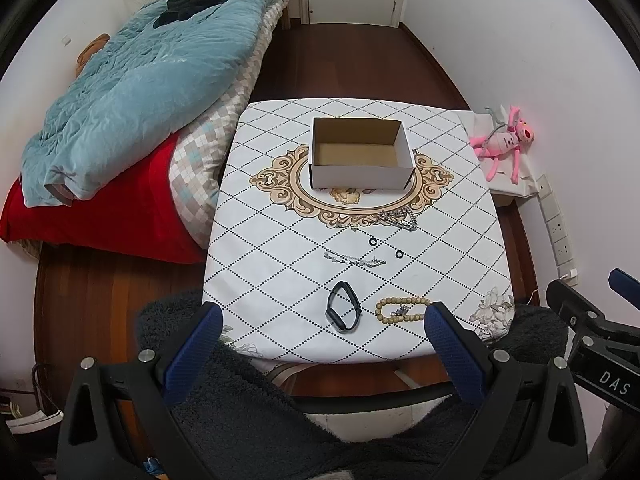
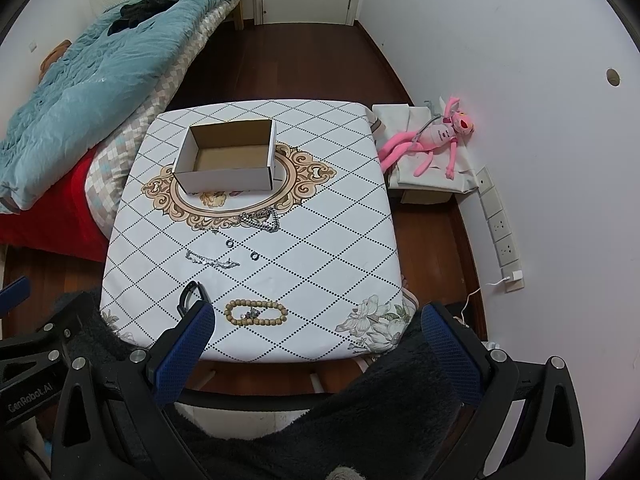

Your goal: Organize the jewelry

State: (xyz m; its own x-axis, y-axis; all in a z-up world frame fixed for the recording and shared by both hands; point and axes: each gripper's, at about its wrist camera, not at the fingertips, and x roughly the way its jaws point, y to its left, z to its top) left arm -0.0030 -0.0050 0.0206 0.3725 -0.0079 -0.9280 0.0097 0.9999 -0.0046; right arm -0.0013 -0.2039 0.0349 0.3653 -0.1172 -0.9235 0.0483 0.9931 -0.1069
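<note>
An open empty cardboard box (image 1: 360, 154) (image 2: 228, 156) stands on the far half of the table (image 1: 280, 208) (image 2: 340, 208). In front of it lie a silver chain heap (image 1: 400, 218) (image 2: 262, 218), two small black rings (image 1: 374, 242) (image 1: 399, 254), a thin silver bracelet (image 1: 354, 259) (image 2: 212, 260), a black wristband (image 1: 343, 312) (image 2: 191, 295) and a wooden bead bracelet (image 1: 402, 310) (image 2: 256, 312). My left gripper (image 1: 324, 322) is open and empty above the table's near edge. My right gripper (image 2: 316, 322) is open and empty, right of the left one.
A bed with a blue quilt (image 1: 132, 92) and red sheet borders the table's left side. A pink plush toy (image 1: 506, 140) (image 2: 432, 140) lies on a low stand at the right by the wall. Dark fleece clothing (image 1: 248, 420) fills the foreground.
</note>
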